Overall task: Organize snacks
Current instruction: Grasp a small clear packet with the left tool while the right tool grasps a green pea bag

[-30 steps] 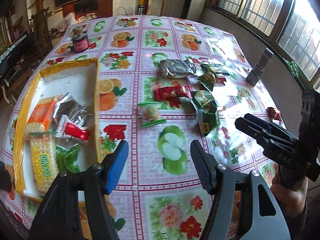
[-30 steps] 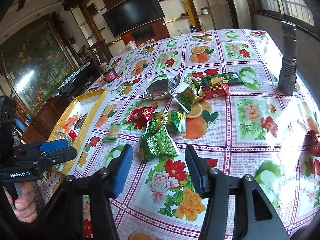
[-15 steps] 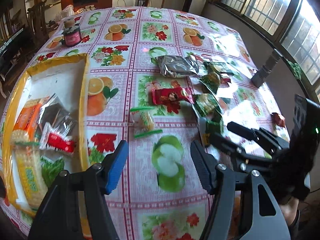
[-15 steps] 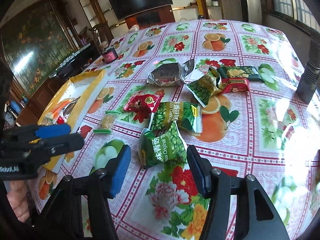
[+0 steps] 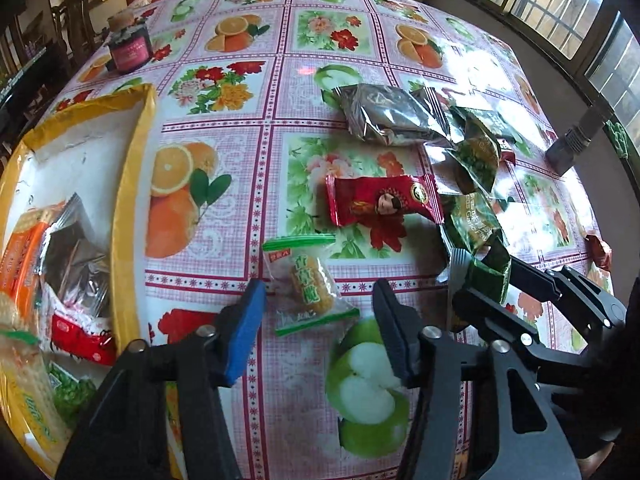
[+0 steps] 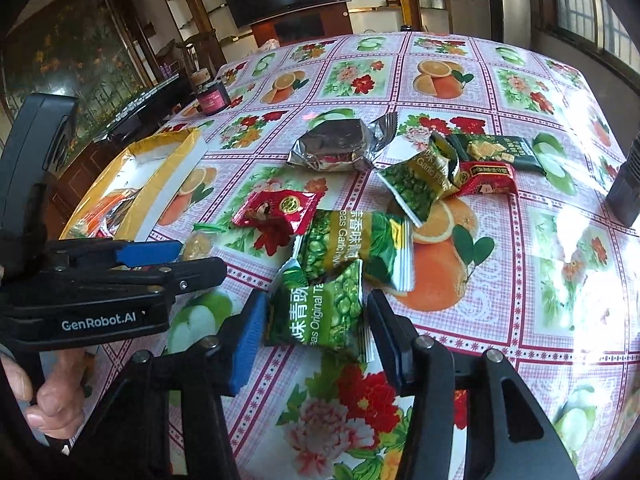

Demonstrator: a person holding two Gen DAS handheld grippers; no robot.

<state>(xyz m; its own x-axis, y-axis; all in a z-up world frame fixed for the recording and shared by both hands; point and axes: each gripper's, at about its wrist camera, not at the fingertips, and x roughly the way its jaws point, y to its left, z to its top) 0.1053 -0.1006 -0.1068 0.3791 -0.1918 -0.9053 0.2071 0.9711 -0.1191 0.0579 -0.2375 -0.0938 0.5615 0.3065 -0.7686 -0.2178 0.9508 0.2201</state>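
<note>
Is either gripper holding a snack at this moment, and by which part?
Nothing is held. The left gripper is open around the clear-wrapped pastry; the right gripper is open around the green pea packet.

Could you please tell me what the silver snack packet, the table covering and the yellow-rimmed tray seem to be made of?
Silver snack packet: probably metallised foil film; crinkled, mirror-like glints, crimped ends.
Table covering: likely glossy vinyl or oilcloth; printed fruit and flower squares, with window glare on its surface.
Yellow-rimmed tray: possibly cardboard or thin plastic; flat matte white floor, thin upright yellow wall. The look leaves it open.
</note>
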